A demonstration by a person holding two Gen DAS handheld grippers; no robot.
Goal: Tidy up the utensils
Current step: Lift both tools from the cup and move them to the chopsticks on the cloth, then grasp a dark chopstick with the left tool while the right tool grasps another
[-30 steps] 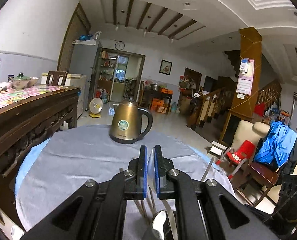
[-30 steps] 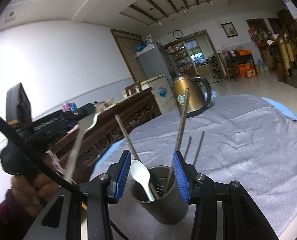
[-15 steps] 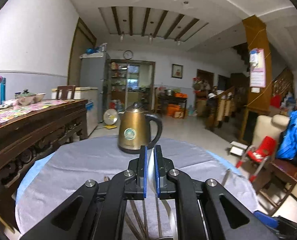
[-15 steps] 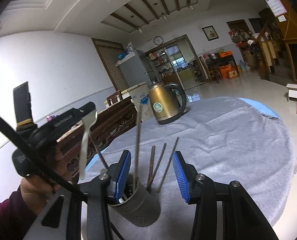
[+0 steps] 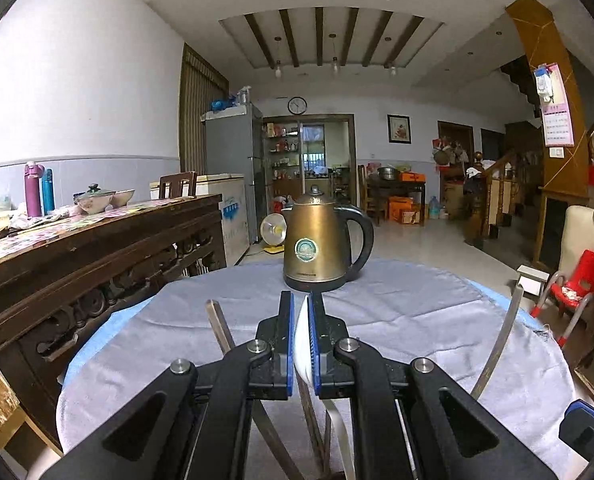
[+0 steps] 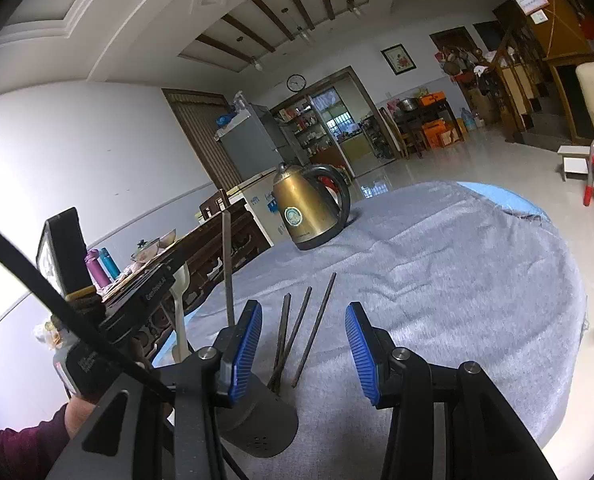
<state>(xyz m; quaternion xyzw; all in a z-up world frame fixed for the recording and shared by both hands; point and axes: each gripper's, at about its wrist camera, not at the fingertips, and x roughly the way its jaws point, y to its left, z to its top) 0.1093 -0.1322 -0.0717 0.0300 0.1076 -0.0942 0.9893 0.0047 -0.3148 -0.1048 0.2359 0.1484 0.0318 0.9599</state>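
Since the earlier frame, the white spoon (image 5: 303, 344) has been carried lower and nearer the grey holder (image 6: 257, 420), which has slid toward the left pad of the right gripper (image 6: 303, 346). That spoon is clamped between the closed pads of the left gripper (image 5: 301, 346). The right gripper's pads stand apart around the holder's rim; contact cannot be judged. Three dark chopsticks (image 6: 297, 332) lean out of the holder, which stands on the grey cloth (image 6: 457, 280). A brass kettle (image 5: 321, 244) stands farther back.
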